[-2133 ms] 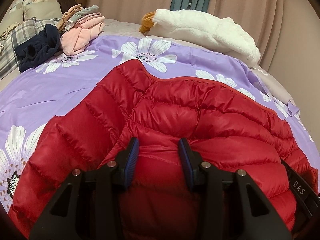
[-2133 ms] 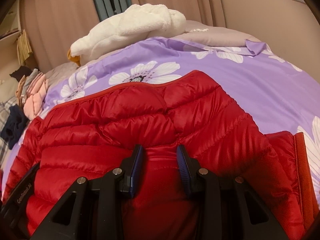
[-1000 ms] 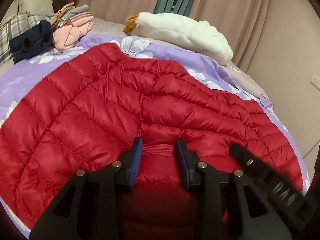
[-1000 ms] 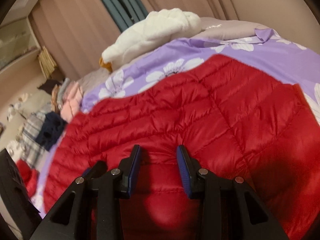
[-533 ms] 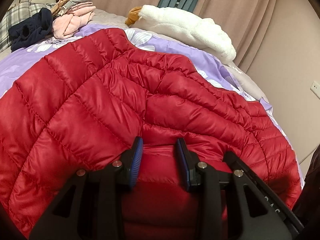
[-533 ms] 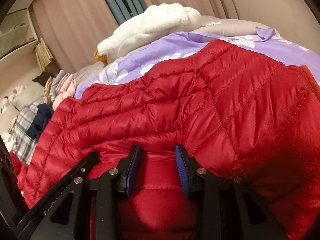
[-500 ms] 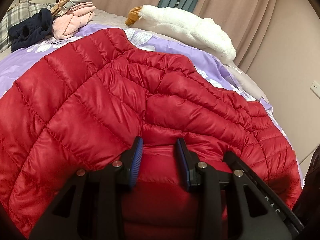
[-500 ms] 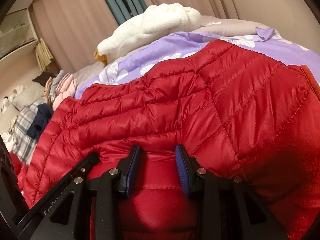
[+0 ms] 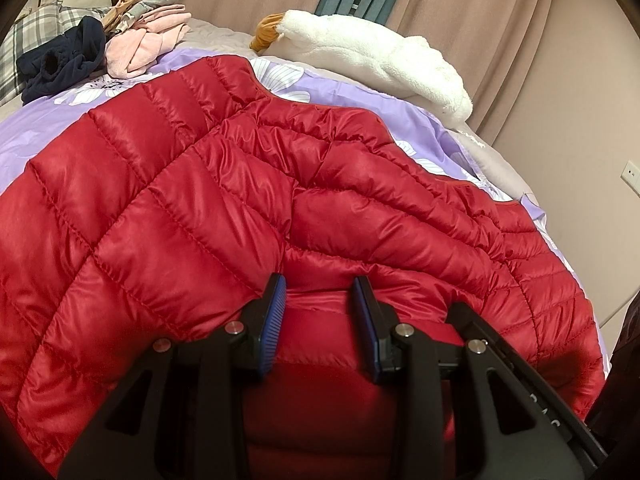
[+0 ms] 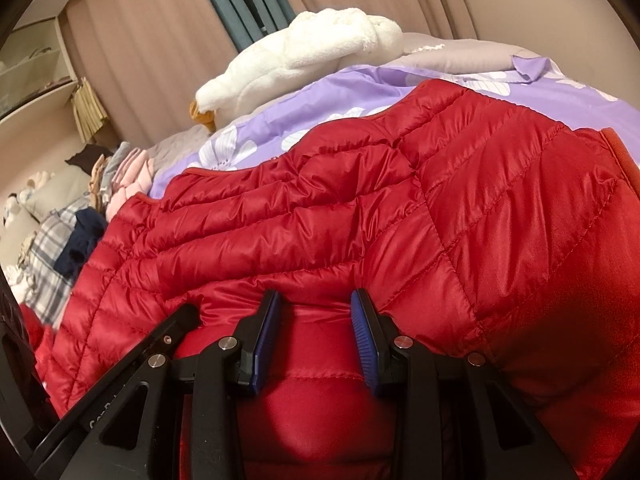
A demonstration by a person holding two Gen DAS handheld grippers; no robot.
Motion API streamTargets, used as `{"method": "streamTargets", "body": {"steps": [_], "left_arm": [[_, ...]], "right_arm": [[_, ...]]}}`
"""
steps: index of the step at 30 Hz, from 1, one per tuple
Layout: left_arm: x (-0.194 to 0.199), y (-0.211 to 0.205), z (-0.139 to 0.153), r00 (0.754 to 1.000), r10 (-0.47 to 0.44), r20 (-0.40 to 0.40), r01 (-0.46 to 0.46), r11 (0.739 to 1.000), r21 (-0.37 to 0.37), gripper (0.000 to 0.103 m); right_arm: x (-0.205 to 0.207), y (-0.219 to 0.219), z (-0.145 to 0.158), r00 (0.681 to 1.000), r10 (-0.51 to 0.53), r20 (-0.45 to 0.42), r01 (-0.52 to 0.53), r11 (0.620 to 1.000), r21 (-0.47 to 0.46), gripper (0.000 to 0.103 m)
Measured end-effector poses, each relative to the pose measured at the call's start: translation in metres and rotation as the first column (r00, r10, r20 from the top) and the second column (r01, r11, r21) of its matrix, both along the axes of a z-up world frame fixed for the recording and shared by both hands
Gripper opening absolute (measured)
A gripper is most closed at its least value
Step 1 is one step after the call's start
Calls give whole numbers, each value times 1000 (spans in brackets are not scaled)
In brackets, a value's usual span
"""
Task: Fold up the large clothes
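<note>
A red quilted puffer jacket (image 9: 224, 200) lies spread over a purple flowered bedsheet (image 9: 44, 120). My left gripper (image 9: 318, 292) is shut on a bunched fold of the jacket's near edge, which bulges between its blue pads. In the right wrist view the same jacket (image 10: 460, 208) fills the frame, and my right gripper (image 10: 314, 300) is shut on another bunch of its near edge. Each gripper's black frame shows at the edge of the other's view, close alongside. The jacket's underside is hidden.
A white plush goose (image 9: 372, 48) lies at the bed's far side before beige curtains. A pile of pink, grey and navy clothes (image 9: 132, 40) and a plaid pillow (image 9: 28, 32) sit at the far left. A wall with a socket (image 9: 631, 170) stands to the right.
Over two seconds the jacket went from a bunched heap to lying spread wide over the sheet. In the last half second both views shifted only slightly, grips unchanged.
</note>
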State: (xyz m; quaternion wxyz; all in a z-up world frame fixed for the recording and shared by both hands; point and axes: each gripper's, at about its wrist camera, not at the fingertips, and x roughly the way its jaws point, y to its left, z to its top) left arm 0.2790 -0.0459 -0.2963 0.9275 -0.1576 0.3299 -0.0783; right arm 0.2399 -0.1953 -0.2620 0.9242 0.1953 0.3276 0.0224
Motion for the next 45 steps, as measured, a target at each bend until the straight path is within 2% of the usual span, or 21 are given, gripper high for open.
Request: {"method": "streamTargets", "body": {"steps": [18,22,24,27,29,31,33,34,35,36,38,40,45], "left_arm": [[2,0,2,1000,-4,2,4,1000,-10,36],[-10,8,15,1000,-3,-1,3,1000,-1,36],[-24,22,24,999,36,15,-36,999,-2,36],[-47,45,37,994,100,45,-102,994,45,41],[-63,64,42,982,174,76,-180,981,71,47],[-75,85,40,965,246,85,-253,964,76,49],[-75,99,30,957,287,44,-290,953,91,50],[-70,104,21,952,307,1,-305,944,123,59],[-67,107,12,951,308,-27,-301,944,134,71],[-64,112,-2,953,299,-50,-292,950,110,74],[-61,123,-17,956,275,-103,-276,961,9,77],[-60,127,-17,958,267,-103,-272,962,-34,77],[-54,117,-20,959,266,-100,-264,964,32,78]], "right_arm": [[-1,-2,0,1000,1,6,-1,1000,9,35],[-3,5,12,1000,-11,-24,10,998,-56,35],[-12,3,23,999,-3,-33,0,997,-74,35],[-37,-17,40,997,-76,-16,74,993,-93,35],[-54,-33,47,988,-154,-7,151,979,-136,36],[-70,-52,50,978,-210,4,209,968,-141,36],[-80,-65,49,968,-250,8,248,958,-143,36],[-83,-68,47,966,-260,10,259,954,-149,36],[-84,-71,44,963,-268,8,266,951,-159,36],[-83,-71,39,961,-276,-5,271,947,-173,36],[-74,-68,24,959,-278,-50,263,944,-197,36],[-71,-67,10,960,-279,-38,267,945,-190,36],[-63,-71,1,961,-274,-33,265,951,-162,36]]}}
